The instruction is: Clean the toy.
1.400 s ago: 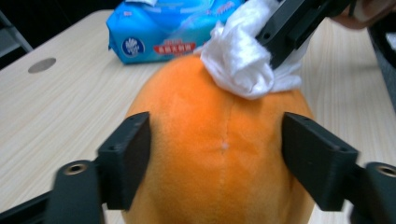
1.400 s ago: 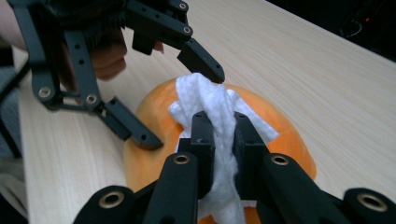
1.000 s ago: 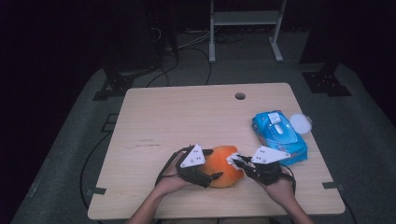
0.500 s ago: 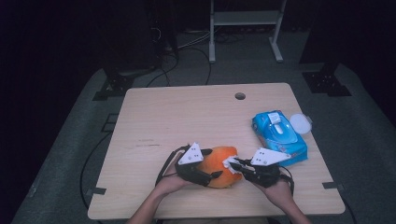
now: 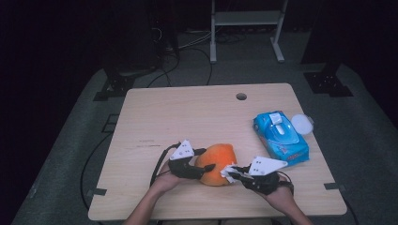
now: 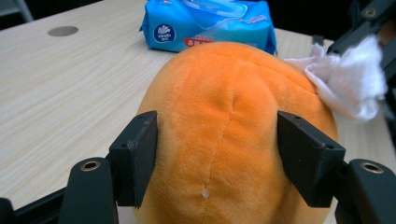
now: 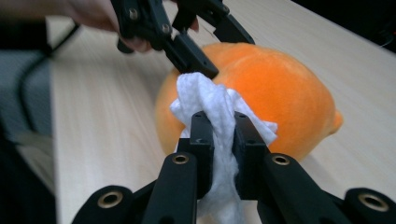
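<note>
Left gripper (image 5: 199,165), high view: clamped on the orange plush fruit (image 5: 217,164) near the front edge of the wooden table (image 5: 187,117), presumably to steady it for wiping. Its jaws have just been closing, with the plush between them. Right gripper (image 5: 232,172), same view: clenched on a white wipe (image 5: 228,171), which is held against the fruit's right side. A blue wipes pack (image 5: 281,137) and a round white lid (image 5: 302,124) lie well apart to the right, the likely source of the wipe.

Left gripper view: both black jaws press the flanks of the plush fruit (image 6: 233,135), and a seam runs up its middle between them. The wipe (image 6: 348,81) touches the upper right of the plush; the wipes pack (image 6: 210,23) lies beyond.

Right gripper view: the jaws pinch the bunched wipe (image 7: 217,116), its free end against the fruit (image 7: 275,98). The fruit's long axis runs roughly level across the table, its small nub end pointing to this picture's right, away from the left gripper (image 7: 187,35) that grips the opposite end.
</note>
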